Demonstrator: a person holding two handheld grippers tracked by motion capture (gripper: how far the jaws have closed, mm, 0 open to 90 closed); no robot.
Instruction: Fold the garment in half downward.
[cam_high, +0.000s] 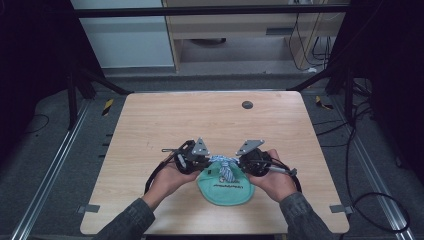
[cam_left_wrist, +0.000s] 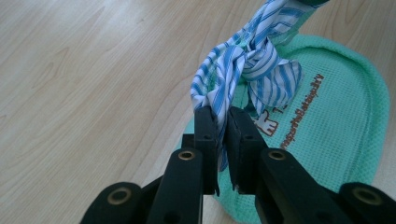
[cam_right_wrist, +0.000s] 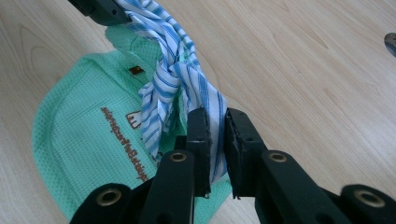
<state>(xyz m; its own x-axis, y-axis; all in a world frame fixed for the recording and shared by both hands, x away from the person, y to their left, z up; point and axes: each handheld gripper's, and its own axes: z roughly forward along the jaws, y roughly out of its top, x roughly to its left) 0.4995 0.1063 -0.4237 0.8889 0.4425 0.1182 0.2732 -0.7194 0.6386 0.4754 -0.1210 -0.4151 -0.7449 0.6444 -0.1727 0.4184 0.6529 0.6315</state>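
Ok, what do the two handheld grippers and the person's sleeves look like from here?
Both the left gripper and the right gripper are black, each topped by a grey three-cornered plate, with a black cable trailing. Jaws are flat black bars with brass-coloured pivots. The sleeves are dark grey.

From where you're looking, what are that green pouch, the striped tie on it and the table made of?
Green pouch: looks like waffle-knit fabric, matte; a small grid texture shows. Striped tie: thin woven cloth, probably cotton; it creases and knots softly. Table: light wood or wood-look laminate, smooth; grain lines show.
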